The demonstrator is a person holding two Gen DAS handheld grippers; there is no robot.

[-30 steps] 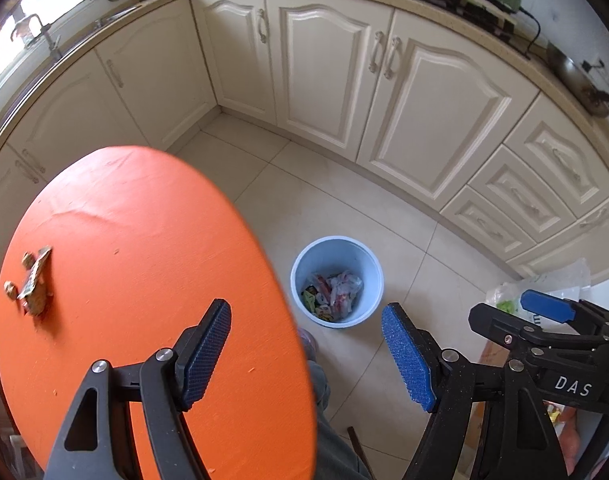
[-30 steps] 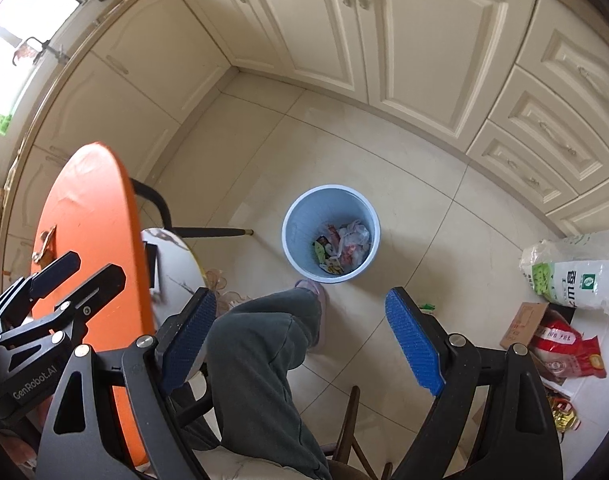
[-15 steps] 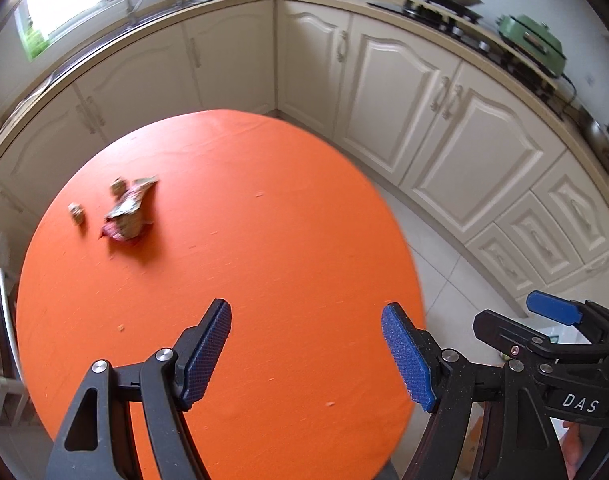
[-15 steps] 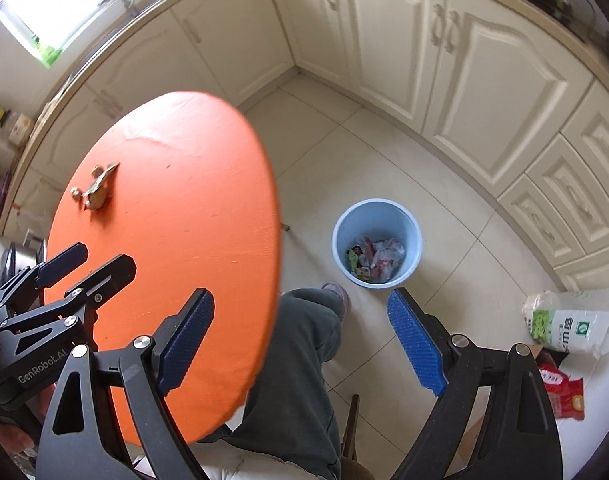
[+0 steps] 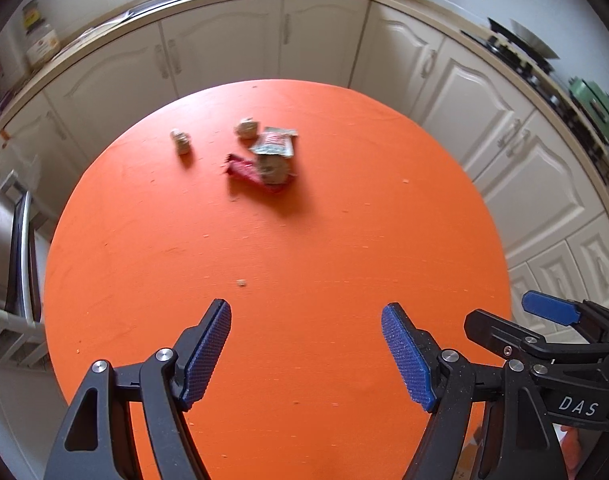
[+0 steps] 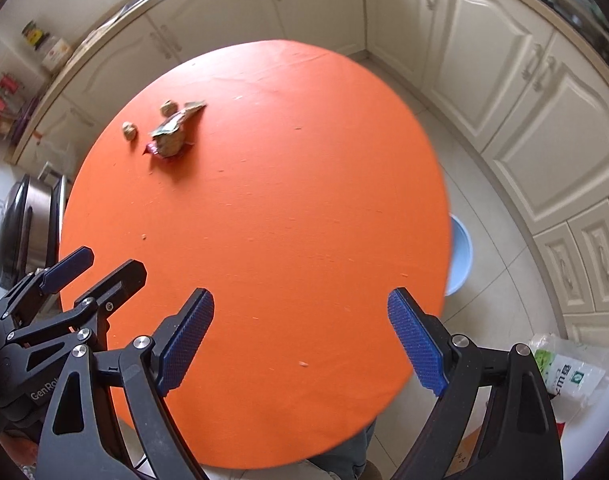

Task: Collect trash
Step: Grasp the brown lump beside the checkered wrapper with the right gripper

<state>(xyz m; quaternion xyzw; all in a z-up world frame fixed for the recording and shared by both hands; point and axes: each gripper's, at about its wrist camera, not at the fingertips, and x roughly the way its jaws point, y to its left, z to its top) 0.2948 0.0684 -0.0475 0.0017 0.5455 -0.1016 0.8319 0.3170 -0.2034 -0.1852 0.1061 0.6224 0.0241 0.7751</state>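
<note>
A small heap of trash lies on the far side of the round orange table [image 5: 304, 264] [image 6: 288, 208]: a crumpled red and silver wrapper [image 5: 266, 162] [image 6: 170, 136] and two balled paper scraps [image 5: 180, 141] [image 5: 246, 128] [image 6: 129, 130] [image 6: 168, 107]. My left gripper [image 5: 304, 346] hovers open over the near part of the table, nothing between its blue pads. My right gripper [image 6: 302, 336] is open too, over the table's near right edge, also with nothing in it. The light blue bin [image 6: 458, 256] peeks out from behind the table's right rim.
Cream kitchen cabinets [image 5: 496, 120] curve around the table. A steel appliance [image 6: 24, 220] stands at the left. A white printed bag [image 6: 572, 372] lies on the tiled floor at the lower right. Small crumbs dot the tabletop. A person's trouser leg [image 6: 344, 460] shows under the table edge.
Both grippers swung left from above the floor and bin to over the orange table. The bin slid out of the left view; the trash heap now lies ahead, nearer the centre.
</note>
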